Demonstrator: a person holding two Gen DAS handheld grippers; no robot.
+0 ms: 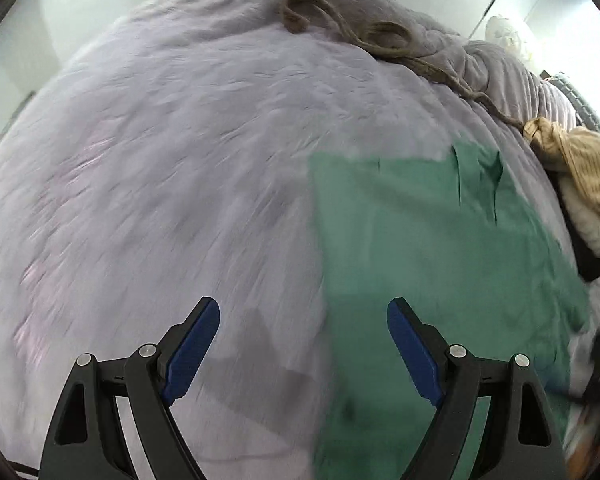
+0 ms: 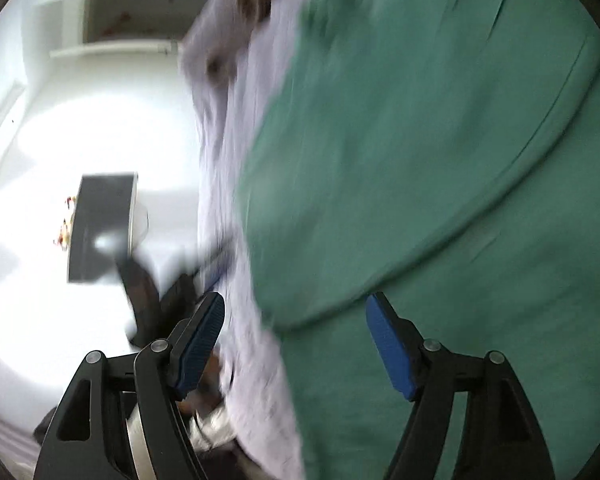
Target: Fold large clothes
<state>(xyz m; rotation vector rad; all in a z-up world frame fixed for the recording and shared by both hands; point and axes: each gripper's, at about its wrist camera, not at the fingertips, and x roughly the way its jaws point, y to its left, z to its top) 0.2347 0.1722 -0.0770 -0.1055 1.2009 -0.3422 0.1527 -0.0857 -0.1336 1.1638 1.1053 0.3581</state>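
**Green garment flat on the bed, both grippers released**

A lilac blanket (image 1: 160,168) covered the bed. On it lay the green garment (image 1: 440,248), spread flat toward the bed's right side, its long axis running from the near edge to the far edge, a straight hem facing away. A beige knit (image 1: 580,168) sat bunched at the right edge, a brown cord (image 1: 364,36) along the far edge.

The left gripper (image 1: 303,312) hung wide open above the garment's left edge, grasping nothing. The right gripper (image 2: 295,312) was also released, jaws apart over blurred green cloth. No writing was legible.
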